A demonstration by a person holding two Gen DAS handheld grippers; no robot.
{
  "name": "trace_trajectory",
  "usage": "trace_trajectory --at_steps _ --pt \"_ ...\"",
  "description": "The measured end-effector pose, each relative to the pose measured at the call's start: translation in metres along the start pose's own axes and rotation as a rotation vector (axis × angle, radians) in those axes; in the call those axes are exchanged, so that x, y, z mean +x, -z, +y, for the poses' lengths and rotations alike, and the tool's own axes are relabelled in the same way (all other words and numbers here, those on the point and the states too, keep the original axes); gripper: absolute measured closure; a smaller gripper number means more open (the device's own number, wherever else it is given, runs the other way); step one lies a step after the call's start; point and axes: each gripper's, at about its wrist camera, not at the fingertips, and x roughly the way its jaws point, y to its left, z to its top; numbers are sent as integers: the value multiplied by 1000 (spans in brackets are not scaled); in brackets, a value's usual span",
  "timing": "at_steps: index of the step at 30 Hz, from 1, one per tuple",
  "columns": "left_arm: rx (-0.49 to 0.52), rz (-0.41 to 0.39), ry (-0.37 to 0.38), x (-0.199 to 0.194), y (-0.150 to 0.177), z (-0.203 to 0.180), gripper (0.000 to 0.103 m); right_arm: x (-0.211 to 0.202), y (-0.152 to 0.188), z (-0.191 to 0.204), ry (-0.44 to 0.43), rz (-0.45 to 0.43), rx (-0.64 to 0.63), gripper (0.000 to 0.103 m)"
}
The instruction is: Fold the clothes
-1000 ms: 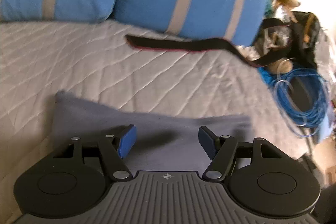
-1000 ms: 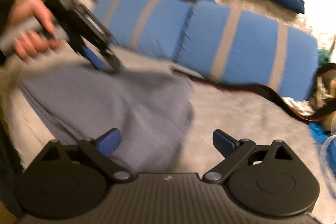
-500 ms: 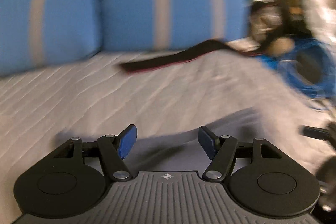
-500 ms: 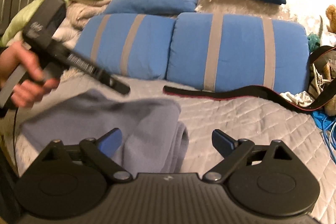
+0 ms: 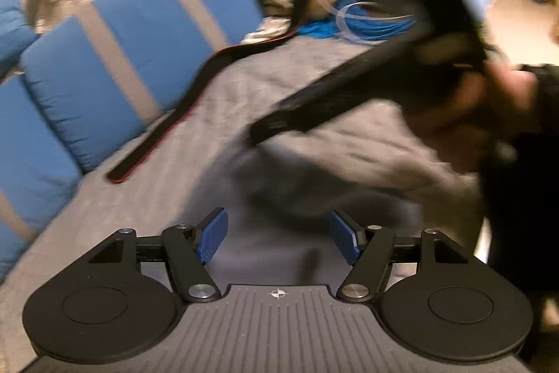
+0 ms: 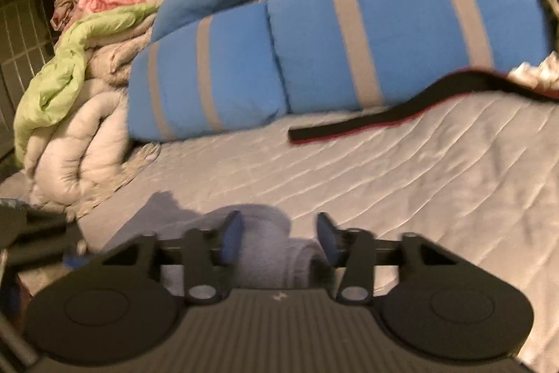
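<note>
A grey-blue garment (image 5: 349, 163) lies partly folded on the quilted bed cover (image 6: 384, 180). My left gripper (image 5: 278, 238) hovers just over its near part, open, with only flat cloth below the blue pads. In the right wrist view a thick rolled fold of the garment (image 6: 269, 233) fills the gap of my right gripper (image 6: 278, 236). Its jaws are closing and the pads press the fold on both sides. The left wrist view also shows the right tool, blurred, held by a hand (image 5: 464, 114) over the garment's far side.
Blue pillows with grey stripes (image 6: 401, 23) line the back of the bed. A black strap with a red edge (image 6: 384, 117) lies before them. A rolled duvet with green cloth (image 6: 87, 145) sits at the left. A blue cable coil (image 5: 377, 20) and clutter lie beyond the bed.
The right jaws have narrowed from wide open onto a fold of the garment. Both views have rolled and swung sideways; the left view now takes in the right hand and its tool.
</note>
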Motion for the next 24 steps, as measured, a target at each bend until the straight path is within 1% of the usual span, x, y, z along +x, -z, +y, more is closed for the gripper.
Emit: trace_trajectory --at_steps 4,8,11,14,16,18,19,21,23,24 --pt "87 -8 66 3 3 -28 40 16 -5 -18 -20 54 120 89" --pt "138 27 100 18 11 -47 40 29 -6 -36 -43 88 232 89" --pt "183 39 88 28 19 -58 40 32 -5 -40 -45 99 257 90" --pt "271 36 58 28 22 -69 40 28 -4 -41 -56 98 266 89" --pt "280 -1 28 21 19 -71 40 27 -4 -41 -64 97 269 89" --pt "260 -71 -11 12 13 -70 40 26 -4 -42 -71 97 274 89" --pt "255 -97 -13 9 10 -69 40 26 -4 -42 -74 98 276 89" --pt "262 -105 18 12 6 -68 40 26 -4 -44 -82 99 288 89" --pt "298 -68 50 22 4 -71 40 25 -3 -46 -91 101 301 89" --pt "317 -40 60 28 4 -73 40 24 -3 -46 -94 100 298 86"
